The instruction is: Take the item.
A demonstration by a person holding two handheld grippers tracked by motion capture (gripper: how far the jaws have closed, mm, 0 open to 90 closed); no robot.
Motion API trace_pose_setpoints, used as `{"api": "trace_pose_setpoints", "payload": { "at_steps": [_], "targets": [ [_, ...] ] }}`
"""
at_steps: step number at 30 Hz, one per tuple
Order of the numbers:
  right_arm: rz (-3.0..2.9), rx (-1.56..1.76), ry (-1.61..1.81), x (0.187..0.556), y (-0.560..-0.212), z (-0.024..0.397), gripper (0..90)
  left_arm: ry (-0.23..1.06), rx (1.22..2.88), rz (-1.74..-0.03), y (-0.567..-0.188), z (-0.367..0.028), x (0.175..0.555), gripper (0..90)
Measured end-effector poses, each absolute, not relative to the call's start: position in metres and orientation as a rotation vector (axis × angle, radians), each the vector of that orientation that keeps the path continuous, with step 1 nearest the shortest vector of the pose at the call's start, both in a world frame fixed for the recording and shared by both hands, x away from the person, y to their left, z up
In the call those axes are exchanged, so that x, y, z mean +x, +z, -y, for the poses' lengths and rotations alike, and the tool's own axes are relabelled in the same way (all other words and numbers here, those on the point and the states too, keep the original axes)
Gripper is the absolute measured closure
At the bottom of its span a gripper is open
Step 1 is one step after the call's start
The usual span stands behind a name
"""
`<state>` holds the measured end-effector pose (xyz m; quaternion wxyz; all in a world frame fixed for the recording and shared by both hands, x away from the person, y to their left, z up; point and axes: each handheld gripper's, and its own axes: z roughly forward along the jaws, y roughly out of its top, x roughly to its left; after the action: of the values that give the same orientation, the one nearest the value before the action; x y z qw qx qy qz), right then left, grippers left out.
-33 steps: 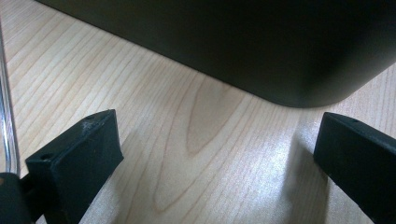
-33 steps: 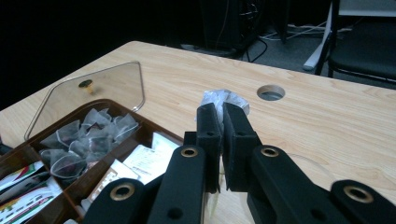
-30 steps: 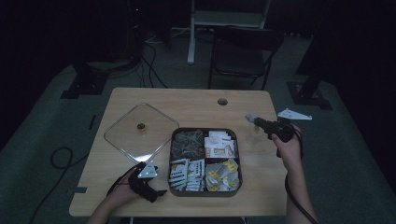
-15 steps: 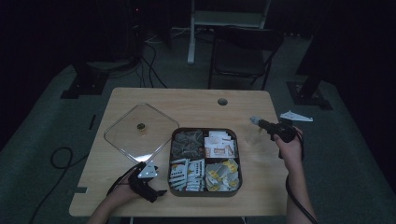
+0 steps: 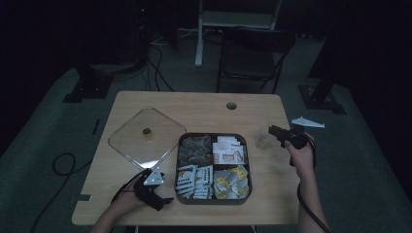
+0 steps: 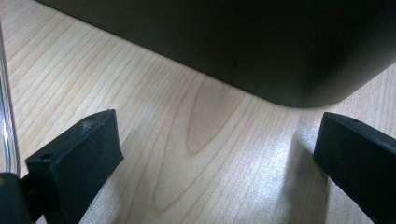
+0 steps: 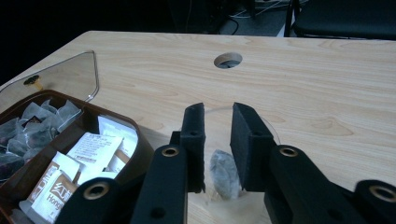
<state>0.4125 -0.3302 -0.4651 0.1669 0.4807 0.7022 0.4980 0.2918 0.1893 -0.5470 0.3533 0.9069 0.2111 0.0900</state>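
**Right gripper lowered toward a clear cup; left gripper parked beside the tray**

Since the earlier frames, the right gripper (image 5: pixel 273 130) is seen lower and nearer the table, beside a small clear cup (image 5: pixel 263 141) that stands on the table (image 5: pixel 204 109) just right of the tray (image 5: pixel 214 136). Its jaws have just been opening and are now parted a little; in the right gripper view a tea bag (image 7: pixel 224 173) is seen between and below the pads, inside the cup, and whether the pads touch it cannot be told. The tray's compartments are filled with tea bags and paper sachets (image 5: pixel 227 151).

The left gripper (image 5: pixel 161 201) is kept where it was, near the table's front edge at the tray's front left corner. Its jaws are spread wide in the left gripper view, with only bare wood between them and the tray's dark wall ahead. A clear lid (image 5: pixel 145 138) with a small knob is laid flat to the left of the tray, its corner touching the rim.
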Motion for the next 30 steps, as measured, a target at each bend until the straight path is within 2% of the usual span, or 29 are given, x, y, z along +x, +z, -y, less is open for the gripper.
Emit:
{"api": "trace_pose_setpoints", "payload": {
  "at_steps": [3, 10, 25, 30],
  "targets": [
    [-1.998, 1.366, 1.413, 0.412, -0.464, 0.33, 69.7, 0.233, 2.346, -0.546, -0.547, -0.189, 0.292, 1.3],
    [-1.999, 1.323, 1.413, 0.409, -0.463, 0.327, 51.8, 0.233, 2.345, -0.547, -0.547, -0.189, 0.292, 1.2],
    [-1.974, 1.236, 1.452, 0.39, -0.466, 0.326, 29.5, 0.232, 2.346, -0.547, -0.547, -0.189, 0.292, 1.3],
    [-1.971, 1.219, 1.451, 0.382, -0.465, 0.324, 25.5, 0.232, 2.345, -0.547, -0.547, -0.189, 0.292, 1.3]
  ]
}}
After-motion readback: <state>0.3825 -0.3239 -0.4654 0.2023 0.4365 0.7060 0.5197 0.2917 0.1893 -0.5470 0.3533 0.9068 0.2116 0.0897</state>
